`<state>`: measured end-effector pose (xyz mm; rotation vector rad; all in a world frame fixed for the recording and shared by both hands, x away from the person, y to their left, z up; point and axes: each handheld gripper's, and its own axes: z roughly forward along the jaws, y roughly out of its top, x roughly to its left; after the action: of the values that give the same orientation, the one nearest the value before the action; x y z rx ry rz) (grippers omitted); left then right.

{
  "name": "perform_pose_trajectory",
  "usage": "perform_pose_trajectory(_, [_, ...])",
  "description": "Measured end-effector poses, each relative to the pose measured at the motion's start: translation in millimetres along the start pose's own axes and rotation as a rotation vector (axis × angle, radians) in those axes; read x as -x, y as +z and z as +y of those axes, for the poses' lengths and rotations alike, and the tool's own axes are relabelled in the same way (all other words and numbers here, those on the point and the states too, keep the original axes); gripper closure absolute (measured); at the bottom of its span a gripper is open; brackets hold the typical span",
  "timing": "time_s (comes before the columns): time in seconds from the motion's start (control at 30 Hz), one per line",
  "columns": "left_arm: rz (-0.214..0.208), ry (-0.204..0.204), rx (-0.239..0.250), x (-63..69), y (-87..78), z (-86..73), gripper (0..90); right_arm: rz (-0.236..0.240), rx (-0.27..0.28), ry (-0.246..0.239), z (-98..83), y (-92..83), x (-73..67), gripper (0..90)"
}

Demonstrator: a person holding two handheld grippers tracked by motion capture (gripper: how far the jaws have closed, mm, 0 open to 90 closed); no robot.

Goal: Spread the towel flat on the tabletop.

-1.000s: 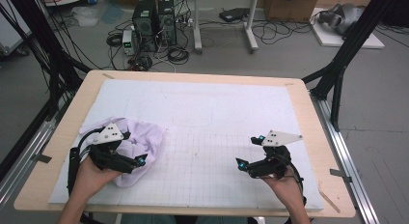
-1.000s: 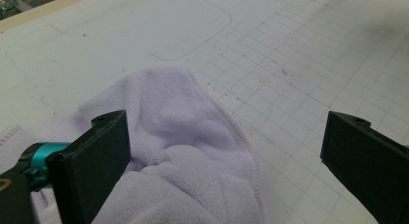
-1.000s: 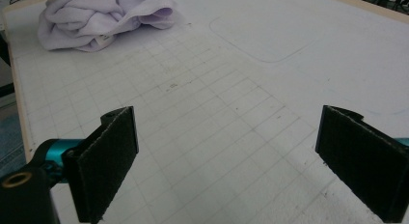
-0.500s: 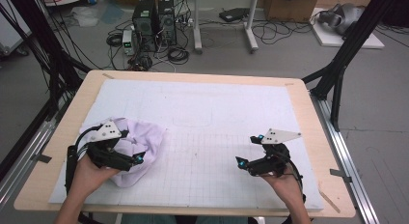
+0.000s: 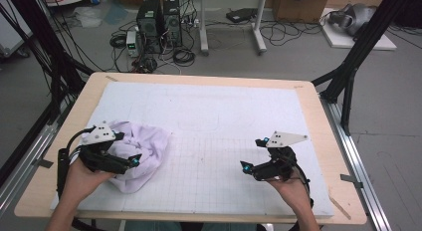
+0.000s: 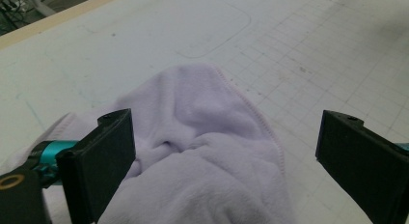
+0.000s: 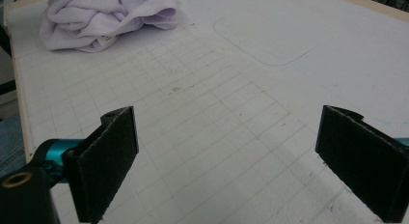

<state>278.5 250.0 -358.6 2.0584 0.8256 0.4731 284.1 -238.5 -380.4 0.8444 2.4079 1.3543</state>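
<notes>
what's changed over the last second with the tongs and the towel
Little. The left tongs have edged slightly toward the person over the crumpled towel, which looks a bit more bunched; their jaws stand wide open over it, nothing gripped. The right tongs stayed put, open above the bare mat.

Grey floor [image 5: 298,57], tangled cables [image 5: 184,54]

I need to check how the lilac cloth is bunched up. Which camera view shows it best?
The left gripper view: the lilac cloth lies close up between the open tongs, folds and hem plain. The high view shows it partly behind the left gripper; the right gripper view shows it far off.
</notes>
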Motion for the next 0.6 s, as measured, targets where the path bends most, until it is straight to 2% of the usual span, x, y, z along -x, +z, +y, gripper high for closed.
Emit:
perform_pose_trajectory(0.13, [0.016,-0.023,-0.034,-11.9,1.2,-12.1,8.5,0.003,-0.002,0.002,0.3,1.8,-0.8,7.0])
perform_pose_trajectory(0.3, [-0.003,-0.062,-0.086,-21.9,14.5,-30.1,12.4,0.013,-0.011,-0.004,0.5,6.9,-2.0,7.0])
perform_pose_trajectory(0.37, [-0.025,-0.064,-0.104,-25.6,19.6,-37.3,19.3,0.018,-0.012,-0.007,0.3,8.1,-2.7,7.0])
perform_pose_trajectory(0.4, [-0.045,-0.08,-0.096,-27.7,21.8,-40.7,26.9,0.016,-0.014,-0.01,0.0,8.7,-2.6,7.0])
perform_pose_trajectory(0.43, [-0.057,-0.089,-0.088,-29.9,23.6,-44.2,26.9,0.018,-0.016,-0.008,-0.3,8.8,-2.7,7.0])
perform_pose_trajectory(0.47, [-0.062,-0.1,-0.085,-31.0,26.0,-47.7,33.9,0.018,-0.019,-0.005,-1.2,8.9,-2.5,7.0])
perform_pose_trajectory(0.5, [-0.069,-0.103,-0.091,-31.4,28.3,-49.8,33.9,0.018,-0.019,-0.005,-1.2,8.9,-2.5,7.0])
perform_pose_trajectory(0.6, [-0.063,-0.085,-0.096,-28.9,30.6,-48.9,41.1,0.016,-0.014,0.0,-2.0,8.4,-2.5,7.0])
